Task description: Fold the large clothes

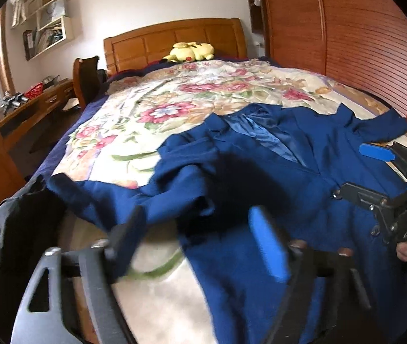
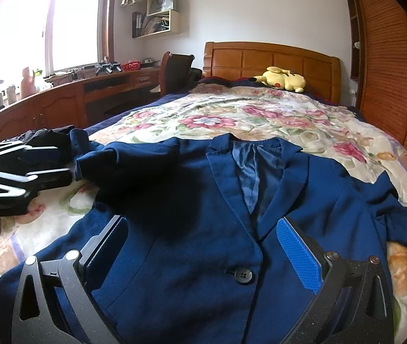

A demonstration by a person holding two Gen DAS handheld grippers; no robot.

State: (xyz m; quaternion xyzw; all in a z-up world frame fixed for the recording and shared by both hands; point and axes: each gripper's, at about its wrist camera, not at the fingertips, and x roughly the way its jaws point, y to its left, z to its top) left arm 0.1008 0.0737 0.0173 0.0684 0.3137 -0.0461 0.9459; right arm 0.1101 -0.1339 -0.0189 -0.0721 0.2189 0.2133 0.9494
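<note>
The right gripper (image 2: 203, 246), jaws wide, hovers over the navy blazer (image 2: 192, 200), its button (image 2: 243, 275) between the fingers. The left gripper (image 1: 197, 235), also wide, hangs above the blazer's left sleeve (image 1: 94, 197). Beyond lies the floral bedspread (image 2: 260, 114), then a Pikachu plush (image 2: 283, 78).

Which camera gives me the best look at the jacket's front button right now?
The right wrist view. There the button sits sharp and unobstructed between the open fingers of the right gripper, on the blue jacket. In the left wrist view the button area is largely hidden behind the right gripper, and that picture is motion-blurred.
</note>
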